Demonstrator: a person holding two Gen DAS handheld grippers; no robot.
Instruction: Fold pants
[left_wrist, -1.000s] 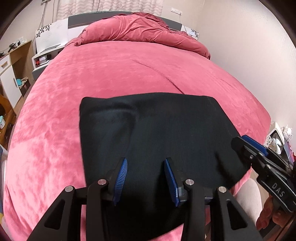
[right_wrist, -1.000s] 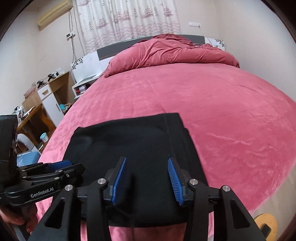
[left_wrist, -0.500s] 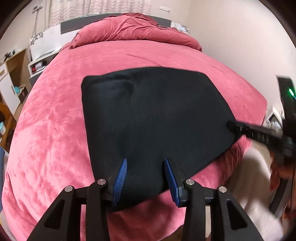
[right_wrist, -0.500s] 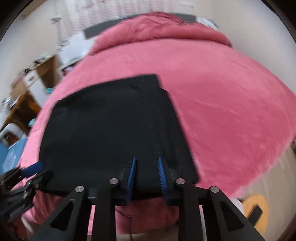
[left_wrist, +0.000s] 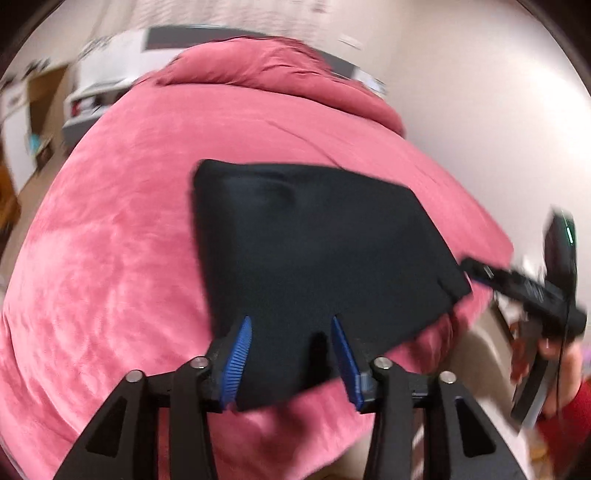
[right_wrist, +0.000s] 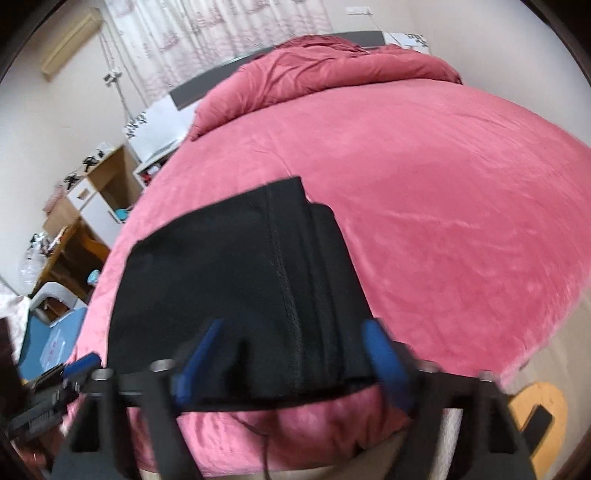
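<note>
Black pants (left_wrist: 317, 251) lie folded flat on the pink bed (left_wrist: 110, 258), close to its near edge. My left gripper (left_wrist: 291, 354) hovers over their near edge with its blue pads apart and its jaws opening; the cloth lies between the pads, unpressed. In the right wrist view the pants (right_wrist: 240, 280) show a seam running down their middle. My right gripper (right_wrist: 291, 354) straddles their near right part, blurred, jaws opening wide, pads clear of the cloth. The right gripper (left_wrist: 480, 273) also shows at the pants' right corner, held by a hand (left_wrist: 554, 354).
A heaped pink duvet (right_wrist: 332, 62) fills the head of the bed. Left of the bed stand a white nightstand (right_wrist: 159, 122), wooden desks (right_wrist: 92, 192) and a blue box (right_wrist: 48, 343) on the floor. A wall runs along the bed's right side. A yellow round object (right_wrist: 535, 406) lies by the near corner.
Both grippers drew back toward the bed's near edge. The right jaws narrowed on the pants' edge, then sprang wide apart. The left jaws spread a little.
</note>
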